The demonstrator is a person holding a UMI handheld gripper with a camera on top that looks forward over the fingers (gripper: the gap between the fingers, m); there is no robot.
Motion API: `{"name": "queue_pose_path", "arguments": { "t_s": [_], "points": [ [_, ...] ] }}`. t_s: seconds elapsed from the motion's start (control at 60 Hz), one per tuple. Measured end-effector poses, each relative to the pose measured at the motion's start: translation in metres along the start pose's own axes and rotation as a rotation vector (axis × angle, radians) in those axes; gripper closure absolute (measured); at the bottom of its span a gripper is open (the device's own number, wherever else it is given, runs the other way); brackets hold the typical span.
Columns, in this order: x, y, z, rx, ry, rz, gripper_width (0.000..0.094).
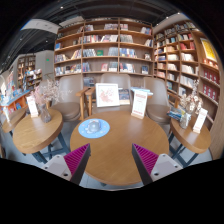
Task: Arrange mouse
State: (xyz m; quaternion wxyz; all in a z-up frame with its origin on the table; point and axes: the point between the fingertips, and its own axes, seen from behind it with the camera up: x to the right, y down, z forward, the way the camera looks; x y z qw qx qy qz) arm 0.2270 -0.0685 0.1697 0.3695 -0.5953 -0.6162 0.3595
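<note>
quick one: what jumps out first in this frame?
Bookshelves wrap the whole back wall. Ahead of the open gripper, nothing between its fingers, a round wooden table holds a blue-patterned dish and an upright card. No mouse shows.

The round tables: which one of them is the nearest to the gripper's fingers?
The middle round table, the one with the blue plate. It lies just ahead of the open gripper, while the other two stand off to the sides.

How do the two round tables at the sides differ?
The left table carries a vase with pale flowers; the right table holds a white sign and a smaller plant. The left one shows more bare top. Both are wooden, flanking the open tongs.
</note>
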Motion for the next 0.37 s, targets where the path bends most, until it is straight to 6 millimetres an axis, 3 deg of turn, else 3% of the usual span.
{"name": "queue_pose_path", "arguments": {
  "t_s": [0.15,0.367],
  "points": [
    [0.014,0.007,-0.016,0.012,0.008,-0.007,0.0082],
    [0.013,0.014,-0.032,0.011,-0.014,-0.006,0.0084]
  ]
}}
